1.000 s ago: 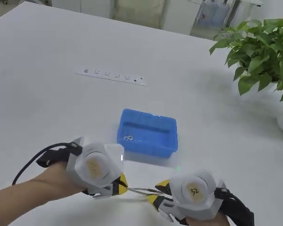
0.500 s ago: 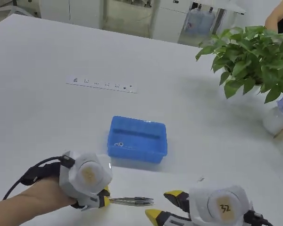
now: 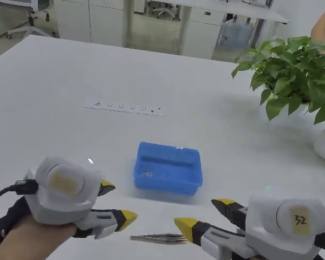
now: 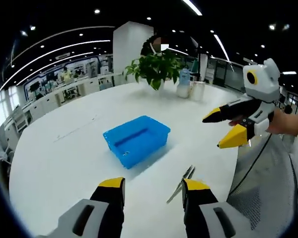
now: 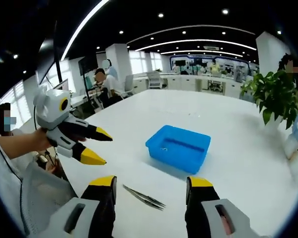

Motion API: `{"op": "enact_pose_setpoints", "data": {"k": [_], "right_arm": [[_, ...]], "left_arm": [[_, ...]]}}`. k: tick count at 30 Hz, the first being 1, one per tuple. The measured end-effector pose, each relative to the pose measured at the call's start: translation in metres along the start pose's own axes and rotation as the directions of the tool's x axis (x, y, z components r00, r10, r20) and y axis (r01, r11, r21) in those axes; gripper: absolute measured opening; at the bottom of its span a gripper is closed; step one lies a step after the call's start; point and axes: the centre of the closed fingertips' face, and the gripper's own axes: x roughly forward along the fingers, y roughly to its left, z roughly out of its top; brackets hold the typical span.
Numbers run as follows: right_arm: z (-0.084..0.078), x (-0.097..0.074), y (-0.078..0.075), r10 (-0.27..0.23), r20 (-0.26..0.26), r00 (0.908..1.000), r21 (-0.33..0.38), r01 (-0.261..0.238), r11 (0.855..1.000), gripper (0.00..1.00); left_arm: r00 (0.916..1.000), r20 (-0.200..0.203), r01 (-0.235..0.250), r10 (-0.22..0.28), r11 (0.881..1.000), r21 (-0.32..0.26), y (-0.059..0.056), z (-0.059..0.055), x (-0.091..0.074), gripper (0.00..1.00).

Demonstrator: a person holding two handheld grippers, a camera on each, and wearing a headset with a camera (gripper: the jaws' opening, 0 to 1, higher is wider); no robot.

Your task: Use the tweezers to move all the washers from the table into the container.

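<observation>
The metal tweezers [image 3: 154, 237] lie flat on the white table [image 3: 70, 81], near its front edge, with nothing touching them. My left gripper [image 3: 116, 202] hovers open to their left, and my right gripper [image 3: 205, 213] hovers open to their right. In the left gripper view the tweezers [image 4: 176, 191] lie just ahead of my open jaws [image 4: 153, 184], beside the right one. In the right gripper view the tweezers [image 5: 143, 197] lie between my open jaws [image 5: 150, 181]. Beyond them stands the blue container [image 3: 168, 168] with a small washer [image 3: 147, 174] inside. I see no loose washers on the table.
A white power strip [image 3: 127, 108] lies on the table behind the container. A potted green plant [image 3: 292, 70] stands at the back right, with a bottle [image 5: 291, 136] next to it. People sit at desks [image 5: 107, 82] past the table's edge.
The left gripper has opened and let go of the tweezers, which now lie on the table. Both grippers have drawn apart and lifted. The head camera has tilted up.
</observation>
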Motion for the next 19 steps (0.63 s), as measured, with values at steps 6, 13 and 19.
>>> {"op": "enact_pose_setpoints", "data": {"k": [6,13,19], "right_arm": [[0.005,-0.003,-0.010,-0.043,0.011,0.9990,0.002,0.043,0.999,0.71],[-0.002,-0.008,-0.016,-0.078,-0.003,0.9970,0.006,0.078,0.997,0.79],[-0.002,-0.010,-0.022,-0.113,0.011,0.9936,0.052,0.112,0.992,0.89]], "left_arm": [[0.9930,0.041,-0.105,0.111,0.987,-0.124,0.015,0.003,-0.022,0.69],[0.9830,0.045,-0.165,0.178,0.964,-0.209,0.024,-0.001,-0.041,0.83],[0.9710,0.043,-0.219,0.235,0.948,-0.230,0.027,-0.003,-0.040,0.99]]}}
